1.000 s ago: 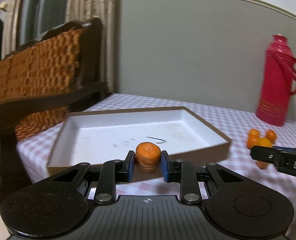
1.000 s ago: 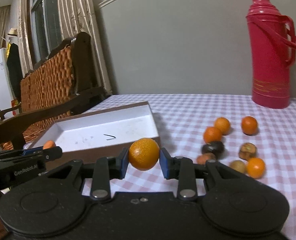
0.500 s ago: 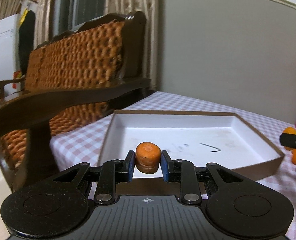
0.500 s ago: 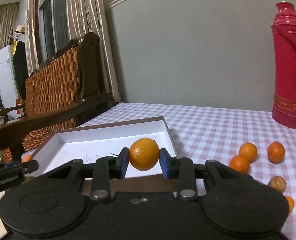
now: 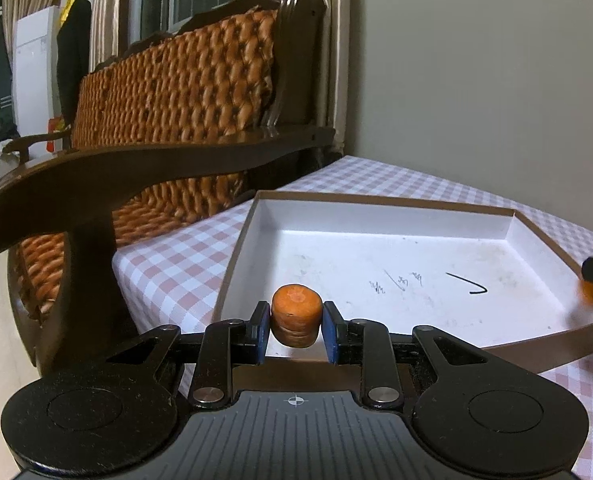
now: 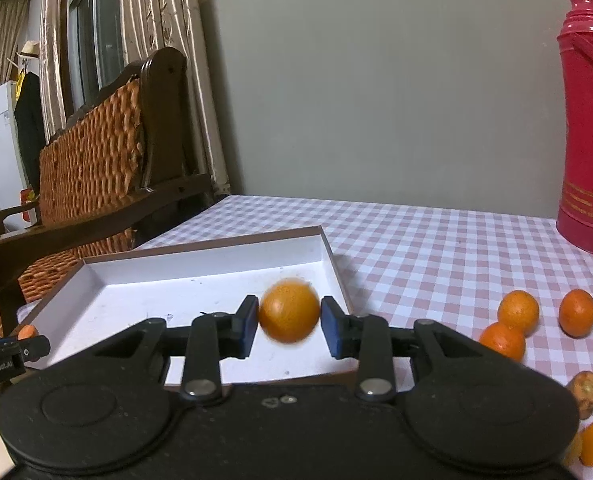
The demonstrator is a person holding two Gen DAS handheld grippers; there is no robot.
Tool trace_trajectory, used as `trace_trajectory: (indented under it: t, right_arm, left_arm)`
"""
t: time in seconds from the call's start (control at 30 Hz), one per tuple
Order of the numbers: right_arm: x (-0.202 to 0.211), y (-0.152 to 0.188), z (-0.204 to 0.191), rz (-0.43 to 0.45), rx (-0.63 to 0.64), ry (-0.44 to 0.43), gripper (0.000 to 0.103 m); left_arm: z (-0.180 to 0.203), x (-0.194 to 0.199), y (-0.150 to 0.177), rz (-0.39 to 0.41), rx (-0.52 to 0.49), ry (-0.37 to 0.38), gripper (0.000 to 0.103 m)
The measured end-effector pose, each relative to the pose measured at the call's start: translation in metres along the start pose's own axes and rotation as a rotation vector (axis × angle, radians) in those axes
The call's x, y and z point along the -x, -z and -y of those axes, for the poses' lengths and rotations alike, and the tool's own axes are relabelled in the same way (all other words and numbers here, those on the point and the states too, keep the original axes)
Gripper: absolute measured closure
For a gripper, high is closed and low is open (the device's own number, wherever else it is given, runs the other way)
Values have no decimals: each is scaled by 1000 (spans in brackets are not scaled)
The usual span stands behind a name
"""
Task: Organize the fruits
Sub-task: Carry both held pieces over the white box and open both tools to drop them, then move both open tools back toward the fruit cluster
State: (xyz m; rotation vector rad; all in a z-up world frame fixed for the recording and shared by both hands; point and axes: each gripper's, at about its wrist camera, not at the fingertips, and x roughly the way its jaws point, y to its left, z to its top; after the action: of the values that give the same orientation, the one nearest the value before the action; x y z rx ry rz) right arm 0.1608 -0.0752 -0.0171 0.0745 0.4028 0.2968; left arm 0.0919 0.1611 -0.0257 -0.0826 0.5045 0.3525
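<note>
fingers of our right gripper are spreading around the orange, which shows blurred between them over the near right corner of the box; a sliver of gap shows at the right pad, so we judge the release has begun and the fruit is dropping into the box. our left gripper has its fingers clamped tight on the carrot piece, held just over the near edge of the same box, above its white floor.

compared with a second ago, both grippers have travelled across the desk from the loose fruit toward the box: the left view then faced the box's long side with the red flask in sight, and now looks into it from the end by the wooden bench. the right gripper's hold on the orange was firm then and is loosening now. three oranges and a few darker pieces wait near the right edge of the desk, so most of the sorting is ahead of us.
</note>
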Motion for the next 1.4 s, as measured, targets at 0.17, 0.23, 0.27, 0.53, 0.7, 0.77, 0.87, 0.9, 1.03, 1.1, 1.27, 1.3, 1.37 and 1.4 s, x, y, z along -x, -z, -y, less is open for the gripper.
trace_trajectory:
  t: [0.17,0.23,0.27,0.53,0.7,0.77,0.87,0.9,1.03,1.1,1.27,1.3,1.37,1.4]
  right_arm:
    - [0,-3,-1,42,16,24,33]
    - [10,-4,-1,101,6,33,10]
    - [12,-6,-2,118,12,36,10]
    - [28,-11,1,163,8,17,6]
    - [35,-15,0,186,8,48,6]
    - [38,-14,-3,192,29,98,6]
    - [47,-4,-4,242,29,217,6]
    - [48,-3,-2,236,27,213,6]
    - [40,-4,11,95,2,176,6]
    - [43,0,20,61,-37,148,6]
    - [66,8,44,71,-132,180,6]
    - [68,9,48,63,-141,187,6]
    - [76,16,57,47,-160,207,6]
    - [80,17,62,45,-164,219,6]
  left_arm:
    - [8,3,-2,-3,-21,-32,51]
    - [6,10,-5,16,2,14,5]
    - [7,15,-7,38,14,-2,0]
    - [12,37,-7,150,-5,-60,0]
    - [16,46,-5,180,-18,-50,0]
    - [18,48,-5,181,-29,-35,0]
    - [27,50,-4,177,-54,-15,0]
    - [30,50,-3,171,-63,-5,0]
    - [43,55,0,165,-94,25,0]
    - [50,58,2,163,-114,40,0]
    - [72,66,6,163,-159,85,0]
    - [78,68,8,155,-174,102,0]
    - [89,70,11,140,-198,135,0]
    - [94,73,13,138,-209,157,0]
